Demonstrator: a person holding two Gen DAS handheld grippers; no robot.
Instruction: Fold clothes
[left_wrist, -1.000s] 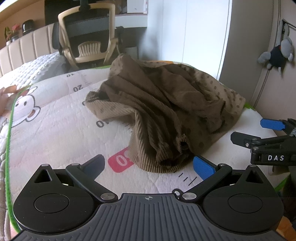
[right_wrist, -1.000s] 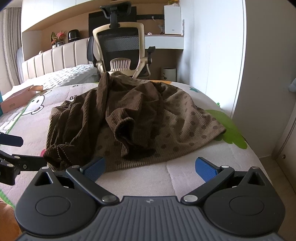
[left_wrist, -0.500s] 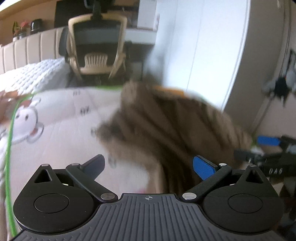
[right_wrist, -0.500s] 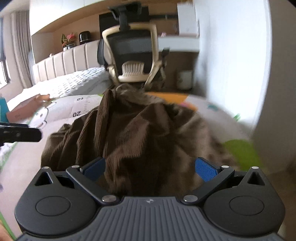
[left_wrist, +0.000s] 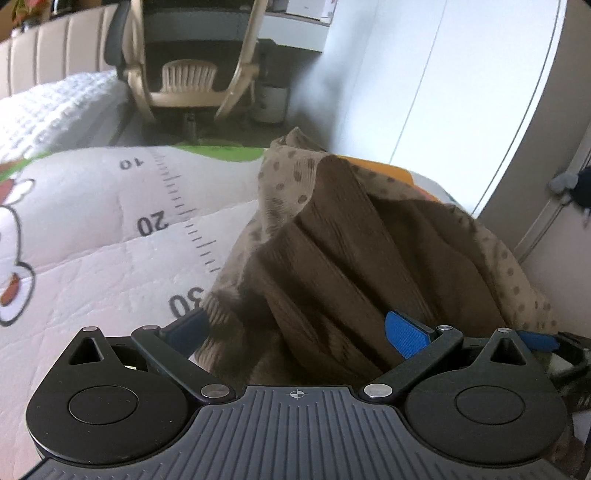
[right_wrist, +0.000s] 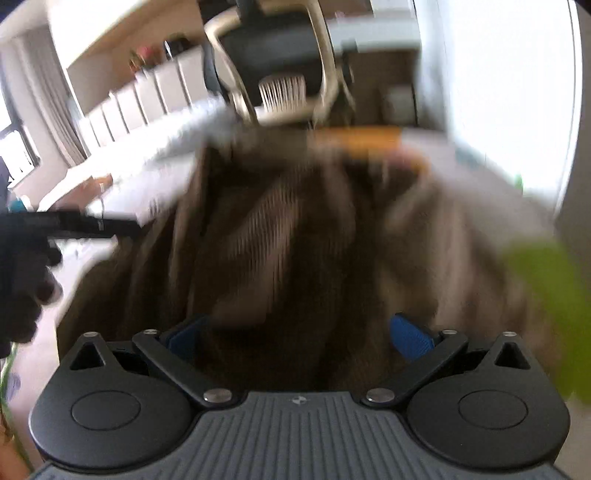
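Your brown corduroy garment with the tan polka-dot lining (left_wrist: 343, 258) lies in a rumpled heap on the white quilted mat printed with a ruler scale and cartoon animals (left_wrist: 92, 258), peaked at the far end and tumbling in loose ridges toward you. No edge is squared and no layer lies flat over another, so by the look of it the folding is all still to be done: the cloth wants spreading out smooth, then the folds themselves.

Your left gripper (left_wrist: 295, 328) sits right at the near side of the heap with its two blue-padded fingers (left_wrist: 404, 332) spread wide, the corduroy bulging up between them but not pinched. Your right gripper (right_wrist: 299, 332) is in much the same position at its own side of the pile (right_wrist: 280, 240), fingers held wide apart with cloth between them and nothing clamped (this view is badly smeared, so exactly which part of the garment lies there cannot be told). Each tool shows at the edge of the other's view, so the two stand close together on the near side.

Beyond the mat stands a beige-framed mesh office chair (left_wrist: 192, 74), with a padded headboard and white bedding (left_wrist: 48, 107) off to the left and pale cupboard doors (left_wrist: 443, 74) to the right.
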